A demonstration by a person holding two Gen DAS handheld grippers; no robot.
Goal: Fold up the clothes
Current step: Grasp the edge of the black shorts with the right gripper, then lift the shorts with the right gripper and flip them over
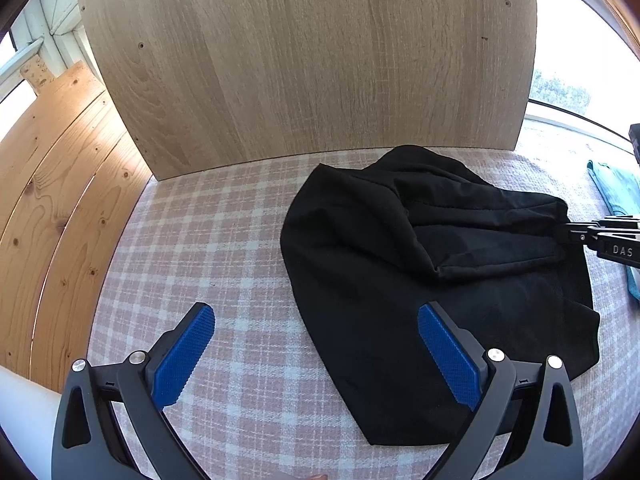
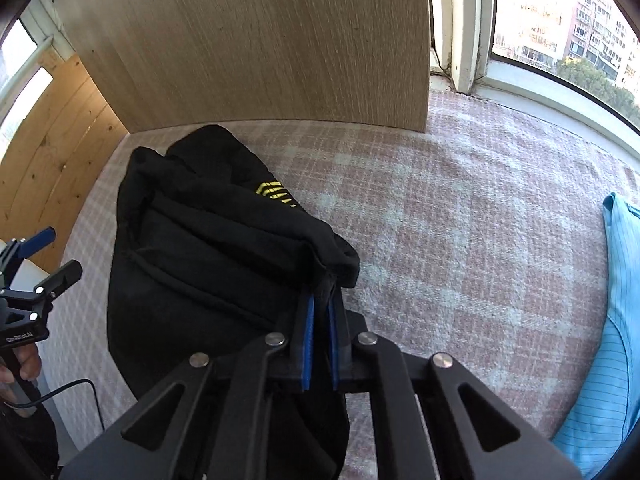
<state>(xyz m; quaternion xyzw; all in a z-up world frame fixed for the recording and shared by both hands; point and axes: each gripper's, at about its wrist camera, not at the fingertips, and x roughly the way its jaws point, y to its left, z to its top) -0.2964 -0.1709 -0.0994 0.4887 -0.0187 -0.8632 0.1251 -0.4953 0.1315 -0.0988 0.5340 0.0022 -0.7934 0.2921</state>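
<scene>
A black garment point(image 1: 400, 264) with a small yellow print point(image 2: 276, 192) lies bunched on the pink checked blanket point(image 1: 208, 248). My left gripper point(image 1: 316, 344) is open and empty, low over the blanket, with its right finger over the garment's near left edge. My right gripper point(image 2: 320, 304) is shut on a fold of the black garment point(image 2: 224, 264) at its right end and holds that fold a little above the rest. In the left wrist view the right gripper point(image 1: 560, 234) reaches in from the right edge. In the right wrist view the left gripper point(image 2: 56, 256) shows at the far left.
A wooden panel point(image 1: 312, 60) stands upright behind the garment. Pine boards point(image 1: 52, 200) run along the left side. A light blue garment point(image 2: 612, 340) lies at the blanket's right edge, also in the left wrist view point(image 1: 616, 192). A window point(image 2: 560, 32) is at the right.
</scene>
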